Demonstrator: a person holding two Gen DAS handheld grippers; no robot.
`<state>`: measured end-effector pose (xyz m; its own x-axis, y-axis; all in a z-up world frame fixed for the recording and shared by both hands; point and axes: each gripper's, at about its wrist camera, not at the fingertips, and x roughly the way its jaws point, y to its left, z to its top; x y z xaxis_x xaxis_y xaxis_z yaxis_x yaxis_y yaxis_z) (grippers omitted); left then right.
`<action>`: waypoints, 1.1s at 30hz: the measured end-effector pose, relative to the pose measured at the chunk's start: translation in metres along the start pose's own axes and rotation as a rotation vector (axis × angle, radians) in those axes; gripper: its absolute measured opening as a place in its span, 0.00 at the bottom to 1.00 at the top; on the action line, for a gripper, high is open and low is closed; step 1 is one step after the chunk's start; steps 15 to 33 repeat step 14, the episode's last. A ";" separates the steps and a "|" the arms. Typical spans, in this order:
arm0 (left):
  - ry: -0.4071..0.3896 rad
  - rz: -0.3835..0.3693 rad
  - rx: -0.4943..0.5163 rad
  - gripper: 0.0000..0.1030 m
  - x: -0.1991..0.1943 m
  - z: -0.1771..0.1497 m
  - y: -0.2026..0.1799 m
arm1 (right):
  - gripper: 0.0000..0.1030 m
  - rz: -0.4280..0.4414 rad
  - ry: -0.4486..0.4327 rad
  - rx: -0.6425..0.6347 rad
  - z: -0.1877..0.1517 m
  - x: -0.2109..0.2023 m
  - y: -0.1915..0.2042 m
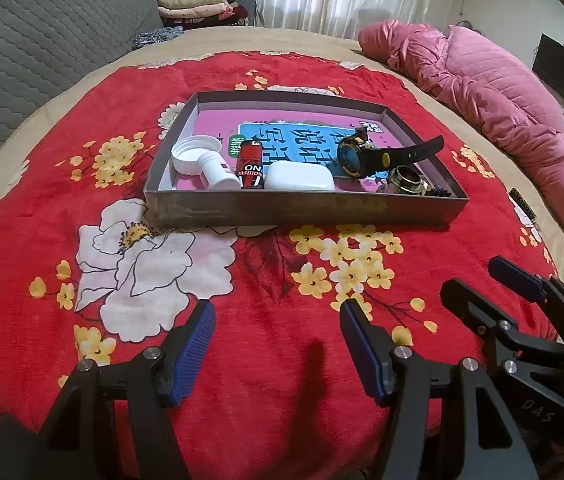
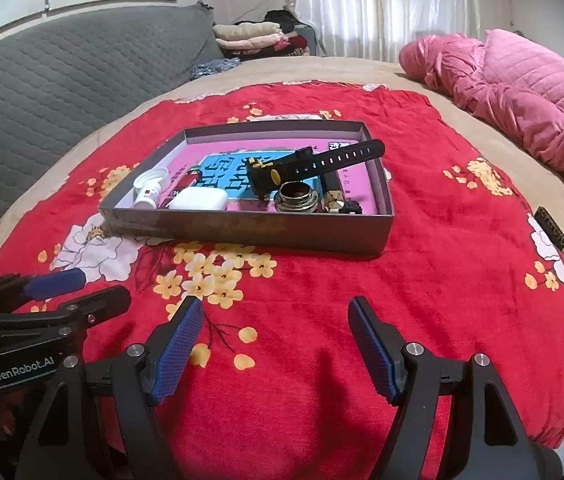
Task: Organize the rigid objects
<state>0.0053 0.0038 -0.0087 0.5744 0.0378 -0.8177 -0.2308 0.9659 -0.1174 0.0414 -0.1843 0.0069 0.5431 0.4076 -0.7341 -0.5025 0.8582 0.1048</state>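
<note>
- The red flowered blanket [image 1: 282, 360] covers the bed and is soft under everything, so anything set on it may tilt or sink a little
- The shallow grey box [image 1: 302, 210] sits on the blanket well ahead of both grippers; it looks like light card, stiff enough to lift by a wall but likely to slide if nudged
- The left gripper [image 1: 278, 354] hangs low over the blanket with its fingers spread wide and nothing between them
- The right gripper [image 2: 276, 350] is just beside it, fingers likewise wide apart and empty
- The watch [image 1: 356, 156] lies in the right half of the box, its strap sticking out over the right wall; the strap is bendy, so the hard round case seems the better place to pinch
- The white case [image 1: 300, 176] rests against the near wall; smooth and rounded, probably slippery, best squeezed across its flat sides
- The white bottle [image 1: 212, 170] lies on its side at the left end, light and apt to roll
- The red lighter [image 1: 251, 164] lies between bottle and case, small and rigid
- The metal ring [image 1: 405, 178] sits near the right corner, probably the heaviest for its size
</note>
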 end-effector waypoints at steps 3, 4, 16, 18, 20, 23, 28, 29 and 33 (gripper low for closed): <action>0.002 0.001 -0.003 0.62 0.001 0.000 0.000 | 0.74 0.001 -0.001 -0.002 0.000 0.000 0.000; 0.004 0.001 -0.003 0.62 0.001 0.000 0.000 | 0.74 0.001 -0.001 -0.001 0.000 0.000 0.000; 0.003 -0.004 -0.003 0.62 0.002 -0.001 -0.001 | 0.74 0.000 -0.010 -0.004 0.003 -0.002 0.001; 0.003 -0.004 -0.003 0.62 0.002 -0.001 -0.001 | 0.74 0.000 -0.010 -0.004 0.003 -0.002 0.001; 0.003 -0.004 -0.003 0.62 0.002 -0.001 -0.001 | 0.74 0.000 -0.010 -0.004 0.003 -0.002 0.001; 0.003 -0.004 -0.003 0.62 0.002 -0.001 -0.001 | 0.74 0.000 -0.010 -0.004 0.003 -0.002 0.001; 0.003 -0.004 -0.003 0.62 0.002 -0.001 -0.001 | 0.74 0.000 -0.010 -0.004 0.003 -0.002 0.001; 0.003 -0.004 -0.003 0.62 0.002 -0.001 -0.001 | 0.74 0.000 -0.010 -0.004 0.003 -0.002 0.001; 0.003 -0.004 -0.003 0.62 0.002 -0.001 -0.001 | 0.74 0.000 -0.010 -0.004 0.003 -0.002 0.001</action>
